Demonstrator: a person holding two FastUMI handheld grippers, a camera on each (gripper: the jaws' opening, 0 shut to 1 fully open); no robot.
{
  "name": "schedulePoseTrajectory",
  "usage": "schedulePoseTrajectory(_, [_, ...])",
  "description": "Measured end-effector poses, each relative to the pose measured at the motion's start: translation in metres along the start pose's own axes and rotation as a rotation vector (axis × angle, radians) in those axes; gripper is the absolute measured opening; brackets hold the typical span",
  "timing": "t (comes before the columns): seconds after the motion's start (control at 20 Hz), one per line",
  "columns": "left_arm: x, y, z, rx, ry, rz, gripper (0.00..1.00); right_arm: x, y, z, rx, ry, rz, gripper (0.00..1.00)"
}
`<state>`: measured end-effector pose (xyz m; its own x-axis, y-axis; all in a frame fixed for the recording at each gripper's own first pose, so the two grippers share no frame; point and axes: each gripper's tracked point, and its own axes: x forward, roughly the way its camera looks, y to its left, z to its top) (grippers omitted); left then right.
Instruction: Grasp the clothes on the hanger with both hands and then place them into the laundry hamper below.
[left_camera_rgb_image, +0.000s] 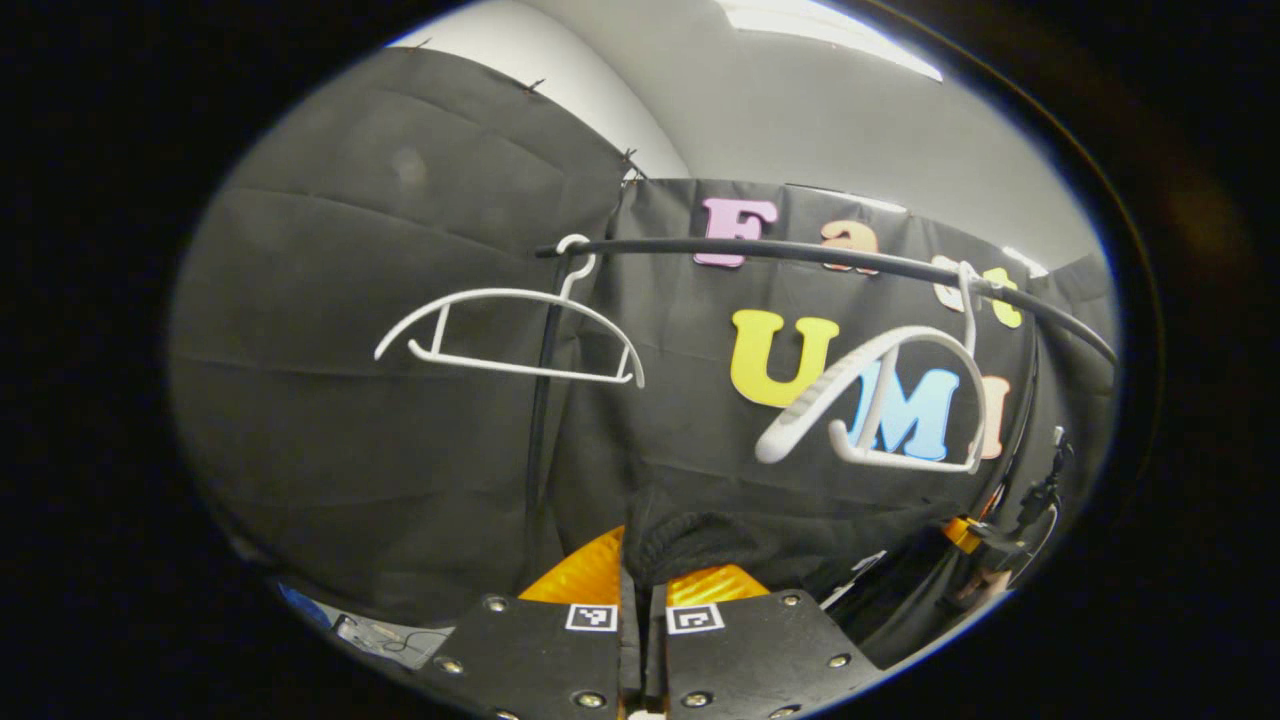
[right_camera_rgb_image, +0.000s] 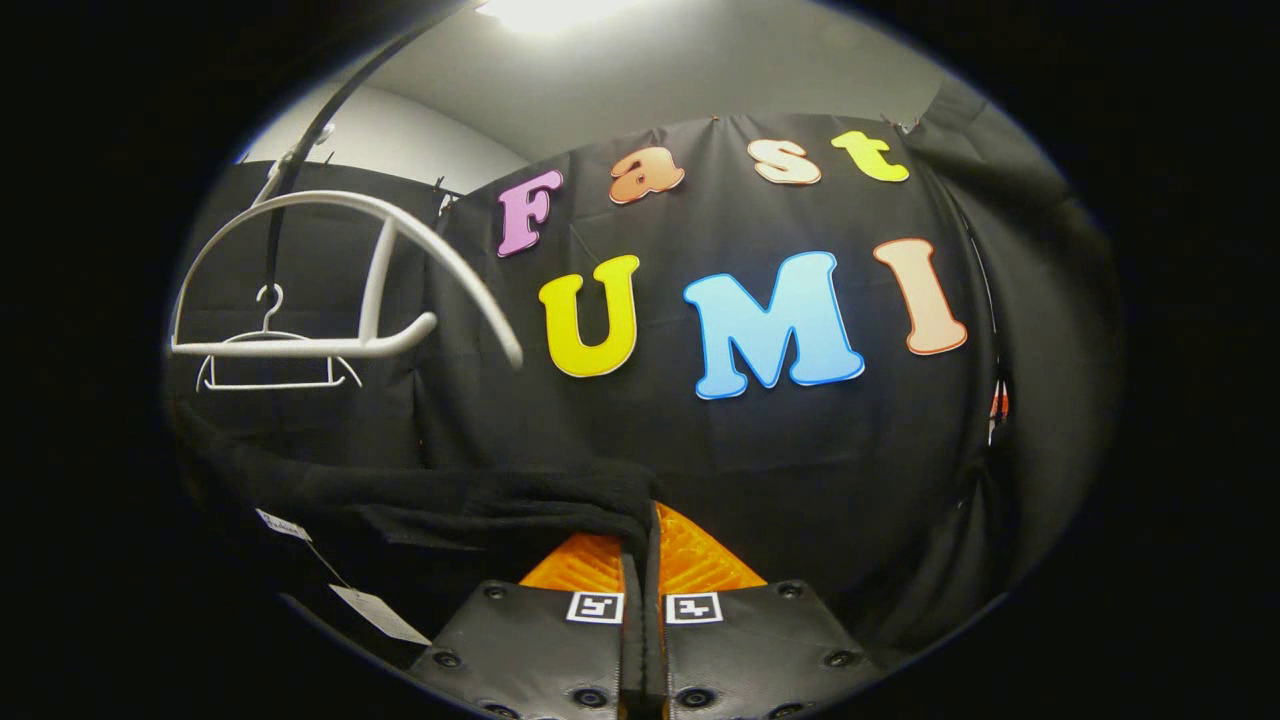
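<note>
Both grippers clamped on a dark garment, held below two bare white hangers on the rail.

The left gripper (left_camera_rgb_image: 642, 575) has its fingers drawn together on a bunched fold of the black garment (left_camera_rgb_image: 700, 540); the right gripper (right_camera_rgb_image: 640, 560) is likewise closed on the garment's (right_camera_rgb_image: 520, 495) edge, which stretches away to the left of the right gripper view with paper tags (right_camera_rgb_image: 380, 612) dangling under it. The cloth is hard to separate from the black booth wall behind, so its full outline cannot be made out. Above, a dark rail (left_camera_rgb_image: 800, 252) carries a far hanger (left_camera_rgb_image: 510, 335) and a near hanger (left_camera_rgb_image: 880, 400), both bare. The near hanger (right_camera_rgb_image: 330, 280) sits close to the upper left of the right gripper, just above the stretched cloth.
</note>
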<state>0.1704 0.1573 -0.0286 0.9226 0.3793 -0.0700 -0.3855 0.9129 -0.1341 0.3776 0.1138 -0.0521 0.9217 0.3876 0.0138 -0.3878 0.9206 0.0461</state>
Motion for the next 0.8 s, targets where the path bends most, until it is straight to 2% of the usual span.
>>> schedulePoseTrajectory(0.1, [-0.011,0.003,-0.014,-0.006,0.034,0.013,0.05,-0.013,-0.001,-0.009,0.004,0.020,-0.007,0.01])
schedulePoseTrajectory(0.25, [-0.029,0.015,-0.037,0.050,0.112,0.027,0.03,-0.036,0.002,-0.026,0.024,0.070,-0.025,0.01])
schedulePoseTrajectory(0.35, [-0.037,0.022,-0.049,0.089,0.157,0.016,0.05,-0.054,0.005,-0.035,0.031,0.107,-0.041,0.02])
schedulePoseTrajectory(0.4, [-0.037,0.024,-0.056,0.100,0.172,0.008,0.02,-0.064,0.006,-0.039,0.026,0.124,-0.053,0.01])
schedulePoseTrajectory(0.45, [-0.039,0.024,-0.063,0.097,0.185,-0.007,0.05,-0.077,0.007,-0.045,0.017,0.153,-0.071,0.01])
schedulePoseTrajectory(0.6, [-0.043,0.025,-0.078,0.087,0.222,-0.058,0.03,-0.119,0.020,-0.055,0.041,0.213,-0.108,0.00])
schedulePoseTrajectory(0.8, [-0.064,0.031,-0.102,0.115,0.283,-0.165,0.05,-0.170,0.042,-0.061,-0.009,0.262,-0.155,0.02])
